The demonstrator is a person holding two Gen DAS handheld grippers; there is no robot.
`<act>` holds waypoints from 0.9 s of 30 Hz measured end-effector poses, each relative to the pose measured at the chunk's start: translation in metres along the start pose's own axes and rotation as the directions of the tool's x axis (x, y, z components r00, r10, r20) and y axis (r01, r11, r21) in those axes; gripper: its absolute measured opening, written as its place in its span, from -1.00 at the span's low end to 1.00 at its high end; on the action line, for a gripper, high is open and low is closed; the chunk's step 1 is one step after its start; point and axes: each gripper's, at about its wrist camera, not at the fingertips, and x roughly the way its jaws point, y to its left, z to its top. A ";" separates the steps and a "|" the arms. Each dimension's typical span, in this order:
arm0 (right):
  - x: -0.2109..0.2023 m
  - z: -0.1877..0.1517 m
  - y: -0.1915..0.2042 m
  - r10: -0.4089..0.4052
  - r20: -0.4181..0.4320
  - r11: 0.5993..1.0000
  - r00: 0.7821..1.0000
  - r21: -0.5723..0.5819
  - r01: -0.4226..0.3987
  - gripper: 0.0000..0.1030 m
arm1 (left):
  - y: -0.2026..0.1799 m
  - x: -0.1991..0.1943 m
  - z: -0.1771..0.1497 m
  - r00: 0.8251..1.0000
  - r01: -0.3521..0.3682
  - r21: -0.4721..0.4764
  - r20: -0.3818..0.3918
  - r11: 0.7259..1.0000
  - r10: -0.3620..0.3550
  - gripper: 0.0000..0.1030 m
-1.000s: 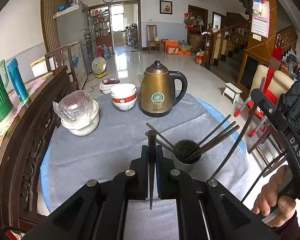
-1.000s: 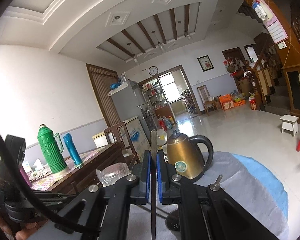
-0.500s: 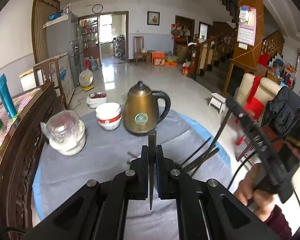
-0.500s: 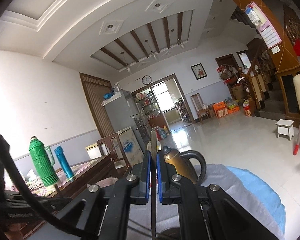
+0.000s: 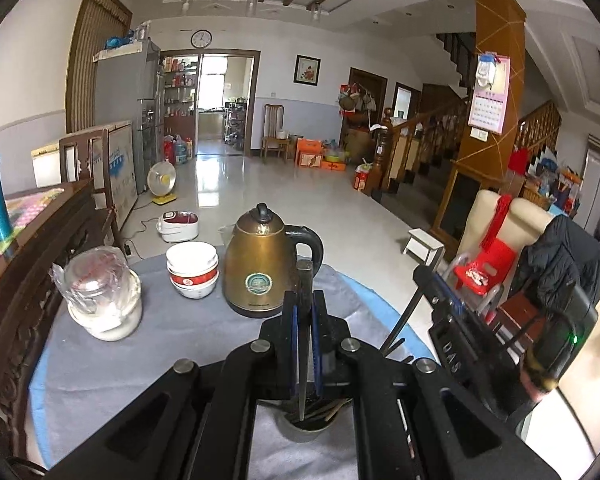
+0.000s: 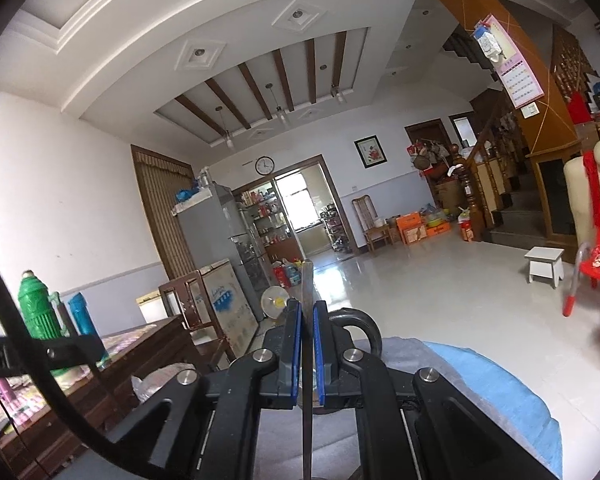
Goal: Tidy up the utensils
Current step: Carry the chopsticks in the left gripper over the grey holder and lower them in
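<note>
Left gripper [image 5: 305, 312] clamped on one dark chopstick [image 5: 304, 280], right above the holder cup [image 5: 309, 426] with more sticks inside. Right gripper [image 6: 307, 336] likewise clamped on a chopstick [image 6: 307, 280], pointing near level. Risk, likely: tip missing the cup rim or knocking it over, view blocked by the jaws. Beyond: kettle [image 5: 262, 268] close behind, stacked bowls [image 5: 192, 268], covered jar [image 5: 100, 296] further left.
</note>
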 end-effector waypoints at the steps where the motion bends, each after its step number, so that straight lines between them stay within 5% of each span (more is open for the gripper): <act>1: 0.002 -0.002 0.000 -0.004 -0.003 1.000 1.000 -0.007 0.004 -0.88 | 0.000 0.004 -0.003 1.000 -0.002 -0.005 0.007 1.000 0.002 -0.88; 11: 0.008 -0.018 -0.003 -0.009 -0.048 1.000 0.999 -0.008 0.008 -0.88 | 0.006 0.036 -0.034 0.998 -0.019 -0.041 -0.054 0.999 0.016 -0.88; 27: 0.010 -0.021 -0.007 0.006 -0.096 1.000 0.995 0.000 -0.006 -0.88 | 0.005 0.030 -0.050 0.995 -0.059 -0.010 -0.081 0.998 0.058 -0.87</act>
